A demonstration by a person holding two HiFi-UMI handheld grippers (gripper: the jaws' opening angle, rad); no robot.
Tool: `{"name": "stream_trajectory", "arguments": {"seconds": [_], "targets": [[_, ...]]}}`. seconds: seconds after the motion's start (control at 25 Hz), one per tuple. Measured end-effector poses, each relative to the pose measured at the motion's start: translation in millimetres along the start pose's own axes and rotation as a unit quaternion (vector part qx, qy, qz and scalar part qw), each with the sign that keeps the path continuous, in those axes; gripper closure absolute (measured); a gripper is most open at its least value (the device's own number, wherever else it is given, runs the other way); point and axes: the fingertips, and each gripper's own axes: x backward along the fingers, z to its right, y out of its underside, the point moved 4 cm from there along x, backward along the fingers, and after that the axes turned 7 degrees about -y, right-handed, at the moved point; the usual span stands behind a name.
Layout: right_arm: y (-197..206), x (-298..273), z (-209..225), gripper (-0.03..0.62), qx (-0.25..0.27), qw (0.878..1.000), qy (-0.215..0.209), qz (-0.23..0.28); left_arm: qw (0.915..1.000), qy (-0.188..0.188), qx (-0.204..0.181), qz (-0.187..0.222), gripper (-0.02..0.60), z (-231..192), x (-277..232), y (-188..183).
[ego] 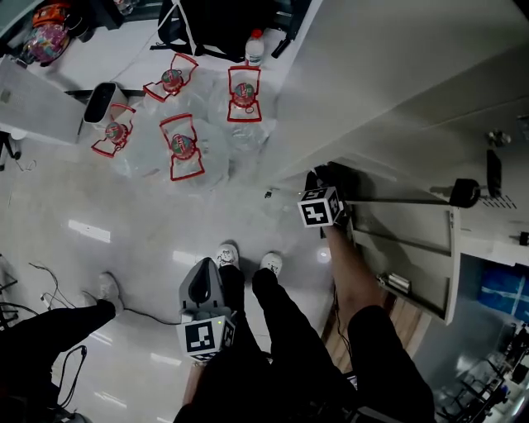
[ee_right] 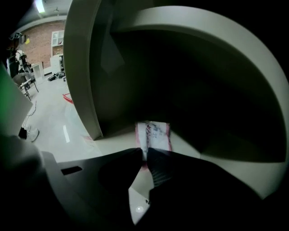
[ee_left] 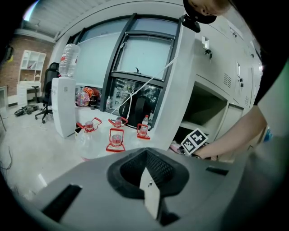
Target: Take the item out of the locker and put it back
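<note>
A bank of pale lockers (ego: pixel 397 91) is recorded along the right of the head view, with one low compartment (ee_right: pixel 212 153) standing open and its door (ego: pixel 409 244) swung outward. A glossy pale floor (ego: pixel 124 240) is noted in front of the lockers. A white water dispenser (ee_left: pixel 63 108) with an upturned bottle on top is seen in the left gripper view, well apart from the lockers. Four clear water jugs (ego: pixel 183 147) with red handles are grouped on the floor near the end of the locker bank, and a black bag (ego: pixel 215 25) with a small bottle (ego: pixel 255 47) beside it is noted beyond them. The person's dark-trousered legs and white shoes (ego: pixel 227 254) are placed between the two grippers.

The right gripper (ee_right: pixel 145 155) is held on a bare forearm, reaching into the open compartment. Its jaws are drawn almost together and are closed on the near edge of a pink-and-white packet (ee_right: pixel 153 134). The packet is lying flat on the compartment's floor, inside the locker, near its left wall.

The left gripper (ee_left: pixel 146 153) is held low beside the person's legs, pointed toward the jugs. Its jaws are closed tip to tip, and nothing is held between them.
</note>
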Motion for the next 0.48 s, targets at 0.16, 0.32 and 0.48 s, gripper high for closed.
{"name": "stream_trajectory", "arguments": {"seconds": [0.16, 0.32, 0.48], "targets": [[-0.9, 2.0, 2.6, 0.546, -0.015, 1.000, 0.001, -0.009, 1.0000, 0.003, -0.003, -0.005, 0.575, -4.1, -2.1, 1.6], [5.7, -2.8, 2.3, 0.542, -0.019, 1.000, 0.002, -0.020, 0.9998, 0.011, -0.012, -0.010, 0.575, -6.2, -5.9, 2.5], [11.9, -8.1, -0.5, 0.534, -0.027, 0.999, -0.010, -0.036, 0.9997, 0.015, -0.017, -0.011, 0.575, -5.9, -9.3, 2.2]]}}
